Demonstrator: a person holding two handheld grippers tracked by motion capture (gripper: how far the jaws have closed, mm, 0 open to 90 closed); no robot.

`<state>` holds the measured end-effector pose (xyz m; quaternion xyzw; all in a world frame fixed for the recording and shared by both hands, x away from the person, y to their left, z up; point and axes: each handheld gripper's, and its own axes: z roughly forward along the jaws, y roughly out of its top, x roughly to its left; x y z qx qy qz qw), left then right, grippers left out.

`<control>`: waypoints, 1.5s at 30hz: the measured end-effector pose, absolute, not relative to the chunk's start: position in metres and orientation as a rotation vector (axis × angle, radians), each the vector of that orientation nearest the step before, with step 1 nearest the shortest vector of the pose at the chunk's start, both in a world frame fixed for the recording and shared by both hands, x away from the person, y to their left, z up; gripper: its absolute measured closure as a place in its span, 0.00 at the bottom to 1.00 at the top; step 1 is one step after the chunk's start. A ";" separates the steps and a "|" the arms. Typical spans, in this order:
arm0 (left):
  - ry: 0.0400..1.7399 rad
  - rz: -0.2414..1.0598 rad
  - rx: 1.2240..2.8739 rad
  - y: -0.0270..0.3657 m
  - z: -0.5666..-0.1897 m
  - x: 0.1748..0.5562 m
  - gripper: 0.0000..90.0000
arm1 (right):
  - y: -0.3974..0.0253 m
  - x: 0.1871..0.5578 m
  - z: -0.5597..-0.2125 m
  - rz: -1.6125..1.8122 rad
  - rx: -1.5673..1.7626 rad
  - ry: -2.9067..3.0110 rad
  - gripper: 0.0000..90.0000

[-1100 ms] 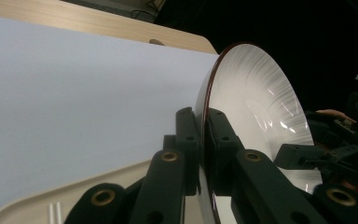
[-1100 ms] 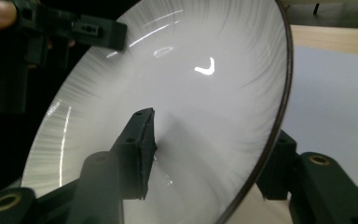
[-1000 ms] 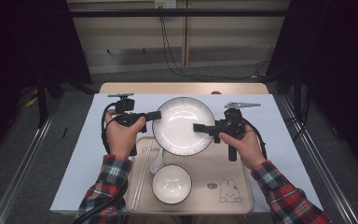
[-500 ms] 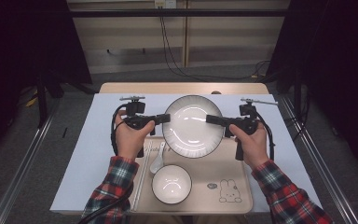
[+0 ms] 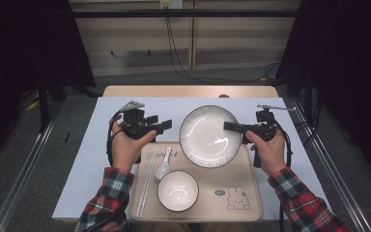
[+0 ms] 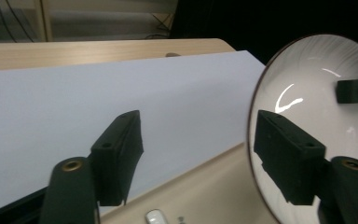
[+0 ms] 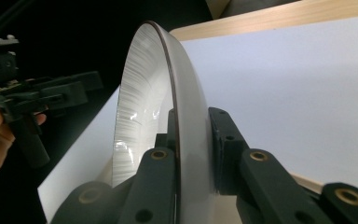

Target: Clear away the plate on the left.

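Note:
A white plate with a dark rim (image 5: 207,137) hangs over the far part of the beige tray (image 5: 244,193). My right gripper (image 5: 228,126) is shut on the plate's right rim. In the right gripper view the jaws (image 7: 193,122) clamp the rim of the plate (image 7: 140,93). My left gripper (image 5: 165,126) is open just left of the plate, a small gap away. In the left gripper view the open left gripper (image 6: 198,156) holds nothing. There the plate (image 6: 307,79) stands behind the right-hand jaw, its face tilted toward the camera.
On the tray lie a small white bowl (image 5: 177,190), a white spoon (image 5: 163,167) and chopsticks (image 5: 148,181) along its left side. White paper (image 5: 92,159) covers the wooden table (image 5: 188,91). The left gripper (image 7: 51,93) is seen at the left in the right gripper view.
My left gripper has let go of the plate's left rim and opened. The right gripper has carried the plate a little to the right and nearer.

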<state>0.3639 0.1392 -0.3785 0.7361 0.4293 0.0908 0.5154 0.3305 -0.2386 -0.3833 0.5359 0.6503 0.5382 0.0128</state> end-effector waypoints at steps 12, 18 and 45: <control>1.066 0.309 1.758 0.165 -0.403 0.351 0.16 | -0.252 0.321 -0.400 1.625 1.687 2.063 0.89; 1.088 0.325 1.750 0.172 -0.415 0.346 0.12 | -0.256 0.316 -0.407 1.631 1.698 2.076 0.89; 1.121 0.345 1.718 0.196 -0.434 0.336 0.11 | -0.255 0.308 -0.447 1.568 1.831 2.200 0.89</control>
